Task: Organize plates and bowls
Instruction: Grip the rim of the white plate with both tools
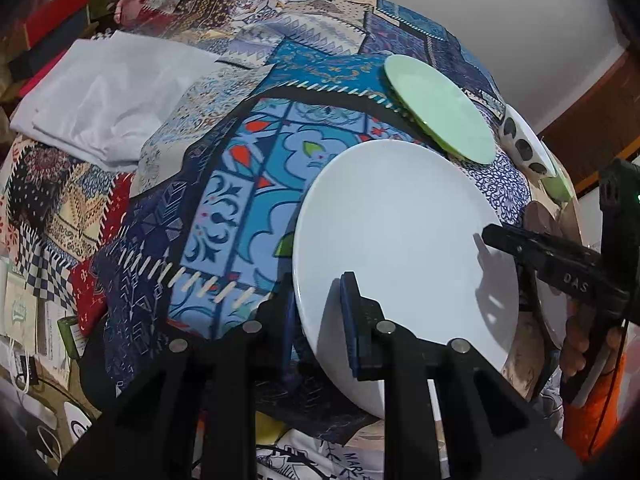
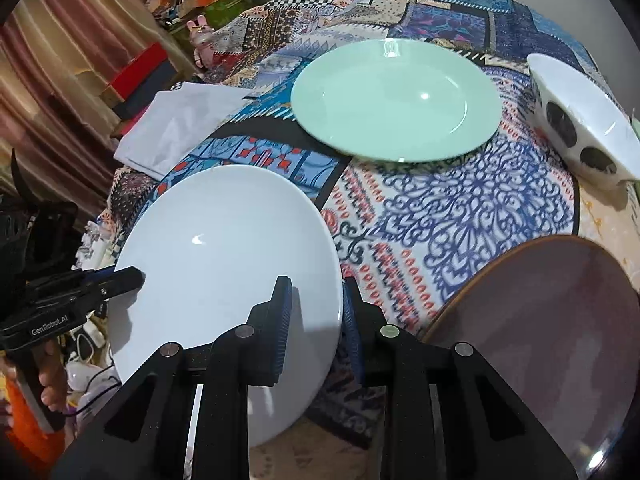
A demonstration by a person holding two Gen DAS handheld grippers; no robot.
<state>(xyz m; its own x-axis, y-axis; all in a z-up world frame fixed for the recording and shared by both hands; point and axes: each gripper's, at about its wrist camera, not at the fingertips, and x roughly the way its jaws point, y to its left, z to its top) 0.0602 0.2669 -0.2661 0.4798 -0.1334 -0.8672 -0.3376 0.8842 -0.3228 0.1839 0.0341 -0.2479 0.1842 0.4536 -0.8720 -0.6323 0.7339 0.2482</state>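
A: Patchwork cloth (image 2: pixel 440 216) covers the counter. Items?

B: White plate (image 2: pixel 224 264), at 8 o'clock in the right wrist view, tilted. Right gripper (image 2: pixel 316 320) clamps its near-right rim; left gripper (image 1: pixel 316 320) clamps the opposite rim.

A: Others?

B: Green plate (image 2: pixel 396 100) at 12 o'clock, flat on the cloth. Spotted white bowl (image 2: pixel 580 120) at 2 o'clock. Brown plate (image 2: pixel 540 320) at 4 o'clock. Folded white cloth (image 2: pixel 172 128) at 10 o'clock, beyond the white plate.
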